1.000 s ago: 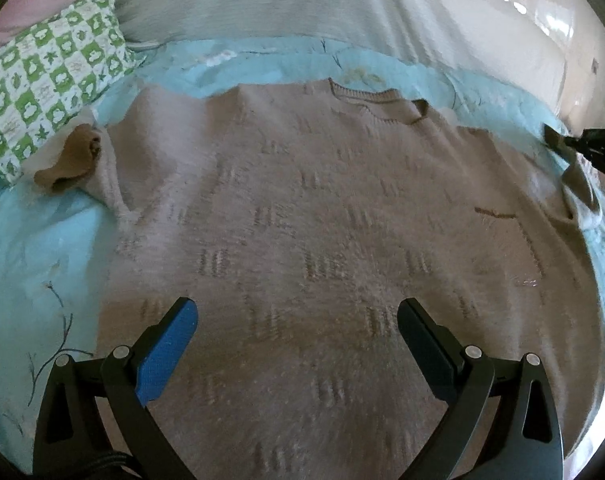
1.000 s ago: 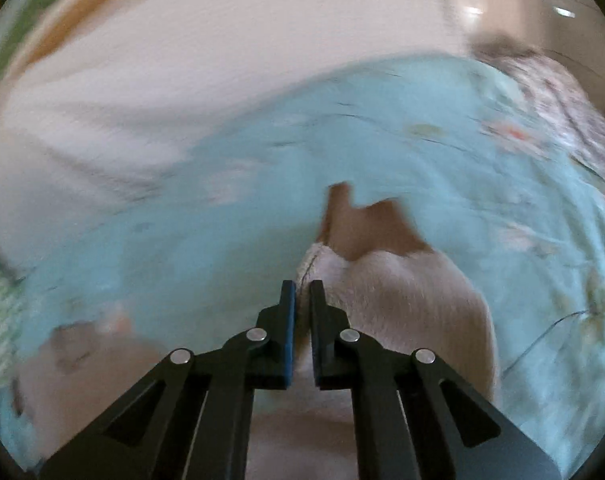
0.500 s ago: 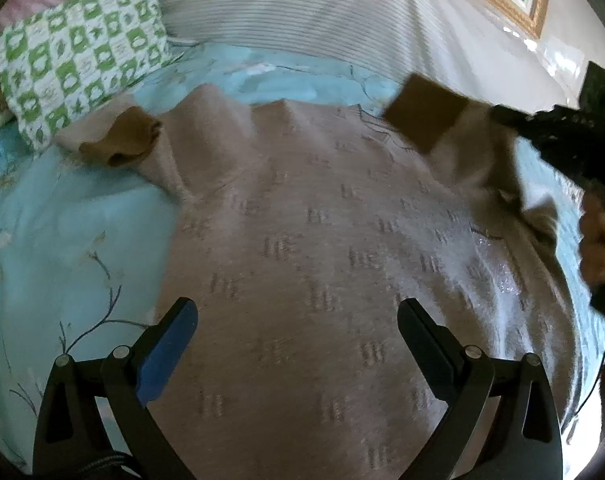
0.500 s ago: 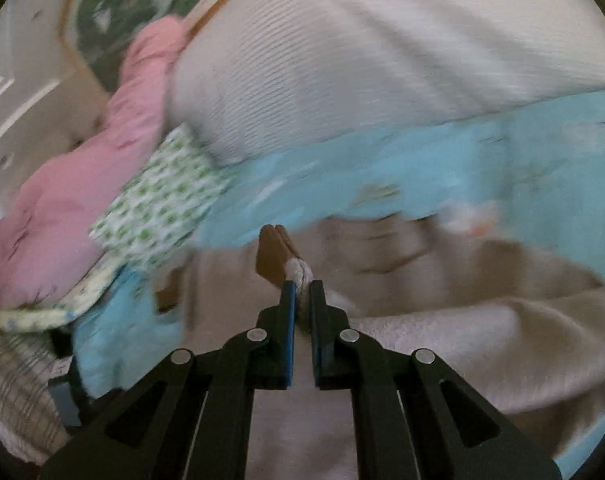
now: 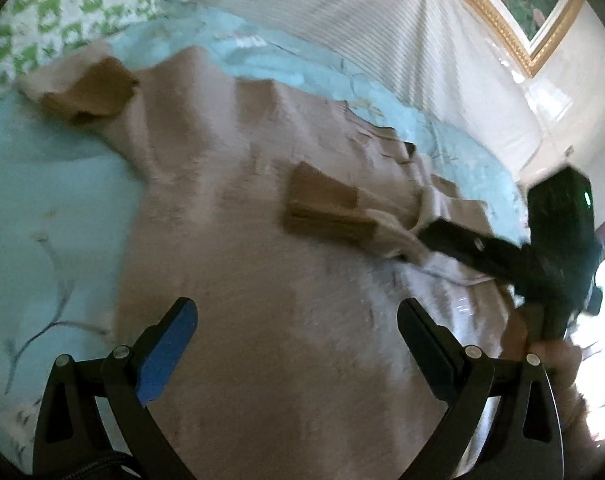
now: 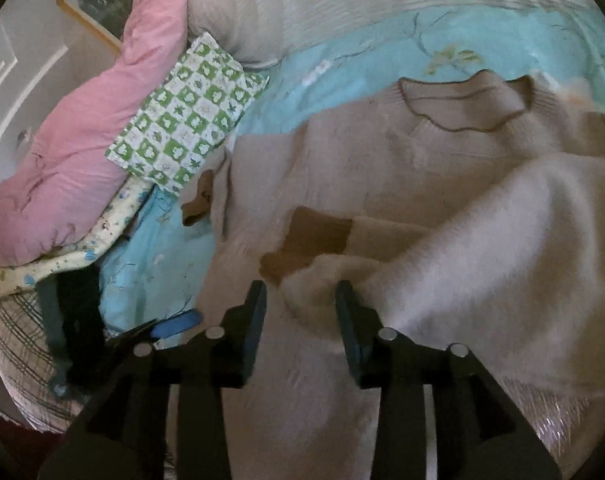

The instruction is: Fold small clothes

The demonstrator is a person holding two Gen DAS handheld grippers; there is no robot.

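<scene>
One sweater (image 5: 262,288) lies spread on the bed (image 5: 54,208), one sleeve (image 6: 442,236) laid across its chest, its brown cuff near the middle; the far-left sleeve (image 5: 90,84) is unfolded. Right gripper (image 6: 300,304) released, straddling the sleeve; left gripper (image 5: 298,336) spread wide, empty, over the hem. Folding looks barely begun.

turquoise bedsheet (image 6: 342,64), gold-framed picture (image 5: 514,20), white wall (image 5: 558,92)

Left gripper (image 5: 298,344): black frame, blue pads, silver screws (braided cable below). Right gripper (image 6: 300,312): same; green LED, bare hand (image 5: 558,364).
</scene>
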